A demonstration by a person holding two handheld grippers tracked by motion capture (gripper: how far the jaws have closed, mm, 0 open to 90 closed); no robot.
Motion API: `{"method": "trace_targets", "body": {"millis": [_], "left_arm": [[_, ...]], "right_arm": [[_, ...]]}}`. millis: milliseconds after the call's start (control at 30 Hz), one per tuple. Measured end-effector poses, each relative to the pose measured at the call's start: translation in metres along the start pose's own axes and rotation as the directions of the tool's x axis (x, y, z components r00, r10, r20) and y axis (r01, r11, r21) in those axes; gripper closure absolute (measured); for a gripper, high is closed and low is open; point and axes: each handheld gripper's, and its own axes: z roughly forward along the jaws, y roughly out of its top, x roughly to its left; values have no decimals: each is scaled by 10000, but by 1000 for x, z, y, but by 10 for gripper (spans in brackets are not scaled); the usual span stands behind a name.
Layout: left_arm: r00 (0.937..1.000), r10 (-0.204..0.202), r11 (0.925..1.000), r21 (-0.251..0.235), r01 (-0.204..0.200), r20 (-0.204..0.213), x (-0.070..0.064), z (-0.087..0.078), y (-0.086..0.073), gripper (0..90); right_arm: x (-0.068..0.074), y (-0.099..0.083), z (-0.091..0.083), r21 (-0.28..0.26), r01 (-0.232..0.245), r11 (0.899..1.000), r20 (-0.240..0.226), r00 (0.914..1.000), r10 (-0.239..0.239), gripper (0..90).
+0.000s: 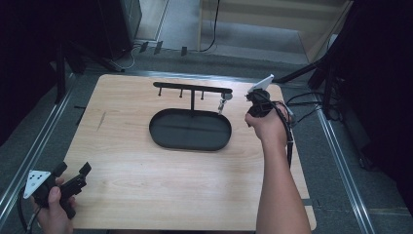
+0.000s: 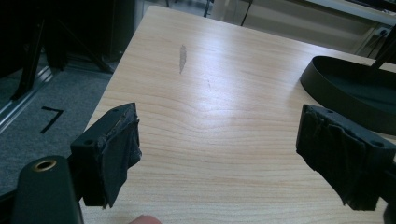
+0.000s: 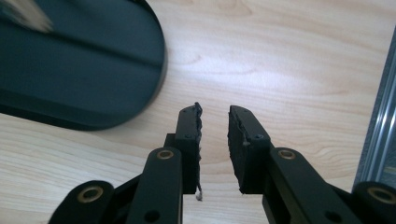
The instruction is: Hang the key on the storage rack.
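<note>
A black oval tray [image 1: 190, 130] lies mid-table, with a black T-shaped rack [image 1: 192, 88] rising from its far edge. A small pale item [image 1: 222, 101] hangs at the rack's right end; what it is I cannot tell. My right gripper [image 1: 254, 100] is just right of that end, pointing down at the table. In the right gripper view the jaws [image 3: 212, 109] stand a narrow gap apart with nothing between them, and the tray [image 3: 70, 70] lies to their left. My left gripper [image 1: 74, 168] rests near the front left corner, wide open [image 2: 219, 116] and empty.
The wooden table [image 1: 146, 170] has a grey smudge [image 2: 182, 58] toward its left side. A metal rail [image 3: 380, 130] runs along the right edge. Dark stands and cables [image 1: 311, 105] crowd the floor beyond the back right corner.
</note>
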Motion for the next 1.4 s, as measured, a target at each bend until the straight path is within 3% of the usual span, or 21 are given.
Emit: {"method": "trace_targets", "body": {"millis": [67,267,500,633,667,767,933,1133,1167,1200,1233,1267,1333,1400], "left_arm": [[10000,-4,10000,-9,4,3,0,0,0,138],[10000,18,10000,3,-18,1,0,0,0,138],[10000,62,10000,-17,-62,-45,-1,0,0,138],[9999,114,9999,-2,-114,-54,-2,0,0,138],[9999,156,9999,7,-156,-53,-2,0,0,138],[9998,188,9998,18,-188,-46,-2,0,0,138],[9996,275,9996,-9,-275,-80,-3,0,0,138],[9991,426,9991,48,-426,-68,-5,0,-1,138],[9991,426,9991,48,-426,-68,-5,0,-1,138],[9988,489,9988,43,-489,-88,-6,0,-1,138],[9984,559,9984,58,-558,-97,-7,0,-1,139],[9984,554,9985,54,-554,-100,-7,0,-1,138],[9985,541,9985,41,-541,-89,-6,0,-1,138],[9984,566,9984,44,-565,-87,-7,0,-1,138]], "right_arm": [[-3,-4,3,17,-54,10000,-50,10000,54,727],[-28,-33,27,51,-609,9981,-353,9975,610,550],[-52,-69,48,-20,-915,9958,-235,9955,914,129],[-65,-87,53,-293,-1311,9909,-130,9913,1308,52],[-73,-100,57,-427,-1659,9852,-222,9860,1651,14],[-79,-111,61,-665,-1851,9805,-312,9825,1834,6],[-95,-155,74,-2005,-2526,9466,-1144,9656,2335,0],[-105,-193,84,-3393,-2759,8993,-1511,9596,2374,0],[-105,-193,84,-3393,-2759,8993,-1511,9596,2374,0],[-107,-198,85,-3614,-2819,8888,-1530,9582,2417,0],[-111,-209,87,-4162,-2892,8621,-1644,9564,2414,0],[-112,-214,88,-4393,-2949,8485,-1710,9548,2433,0],[-112,-224,89,-4849,-2932,8239,-1775,9555,2356,0],[-111,-231,89,-5147,-2860,8083,-1762,9579,2267,0]]}}
